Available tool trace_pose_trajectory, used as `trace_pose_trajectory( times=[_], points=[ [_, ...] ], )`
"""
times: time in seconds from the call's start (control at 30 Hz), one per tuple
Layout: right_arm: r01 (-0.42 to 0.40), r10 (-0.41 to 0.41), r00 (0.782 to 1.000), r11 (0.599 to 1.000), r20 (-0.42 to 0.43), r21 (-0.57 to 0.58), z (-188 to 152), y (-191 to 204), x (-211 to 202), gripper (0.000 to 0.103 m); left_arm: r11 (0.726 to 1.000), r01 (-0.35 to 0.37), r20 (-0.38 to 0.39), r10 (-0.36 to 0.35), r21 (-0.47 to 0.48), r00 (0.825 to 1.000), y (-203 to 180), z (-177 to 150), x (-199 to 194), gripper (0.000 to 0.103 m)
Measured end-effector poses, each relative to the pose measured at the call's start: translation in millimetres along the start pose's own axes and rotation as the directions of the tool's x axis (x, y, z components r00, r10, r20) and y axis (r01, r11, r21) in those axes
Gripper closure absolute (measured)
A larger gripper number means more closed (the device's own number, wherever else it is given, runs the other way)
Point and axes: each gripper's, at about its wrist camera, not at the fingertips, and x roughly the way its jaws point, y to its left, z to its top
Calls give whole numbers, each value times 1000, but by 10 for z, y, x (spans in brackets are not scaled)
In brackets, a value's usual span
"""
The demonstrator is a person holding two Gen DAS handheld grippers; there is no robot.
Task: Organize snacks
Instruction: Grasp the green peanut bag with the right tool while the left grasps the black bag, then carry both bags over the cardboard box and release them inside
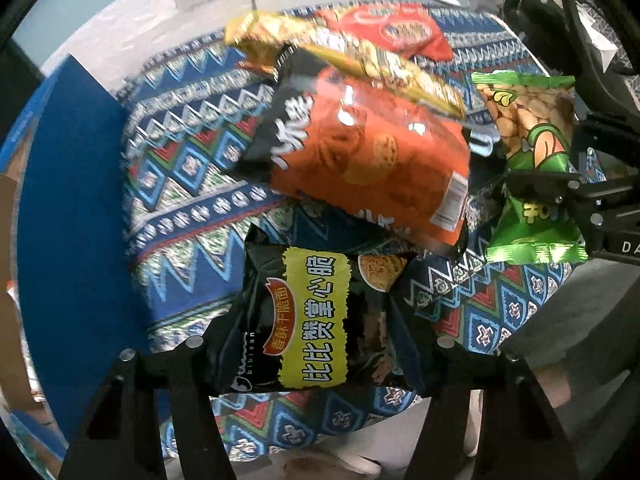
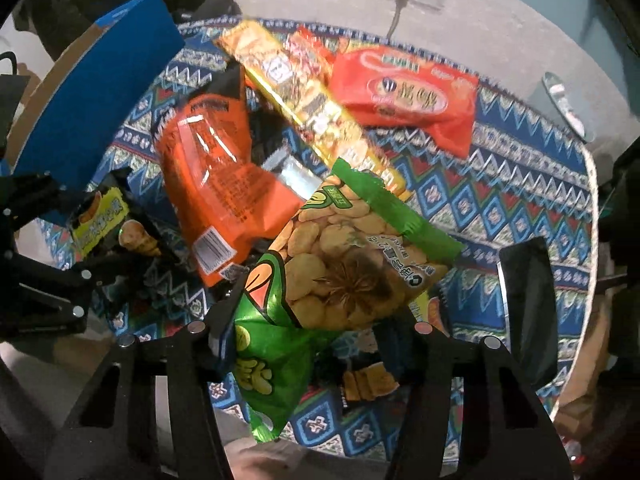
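Left gripper (image 1: 316, 344) and right gripper (image 2: 308, 332) jaws both clamped.

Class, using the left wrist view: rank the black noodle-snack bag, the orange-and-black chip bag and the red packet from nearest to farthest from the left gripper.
1. Black noodle-snack bag: held between the left gripper fingers.
2. Orange-and-black chip bag: middle of the patterned cloth, just beyond.
3. Red packet: far edge, near the wall.

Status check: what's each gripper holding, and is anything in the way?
Left gripper shut on black noodle-snack bag. Right gripper shut on green bean bag. Orange chip bag, yellow pack, red pack piled ahead on patterned cloth.
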Motion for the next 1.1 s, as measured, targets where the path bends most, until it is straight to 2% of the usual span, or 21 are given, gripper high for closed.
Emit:
trace_pose_trajectory(
  times=[0.17,0.33,0.47,0.9,1.1],
  points=[
    [20,-20,999,1000,37,-16,24,-9,-174,47,1000,-25,56,25,0,998,117,-17,-196,37],
    [41,-39,996,999,75,-23,106,-29,-292,47,996,-87,125,84,23,989,122,18,-397,37],
    [59,-54,992,998,112,-38,166,-1,-404,47,995,-102,156,97,20,983,133,81,-480,37],
    [18,-2,980,997,197,-80,388,218,-652,47,987,-161,260,156,-2,953,263,128,-883,36],
    [-20,43,973,994,227,-106,505,382,-751,47,987,-160,289,161,-24,944,372,104,-1015,36]
  ],
)
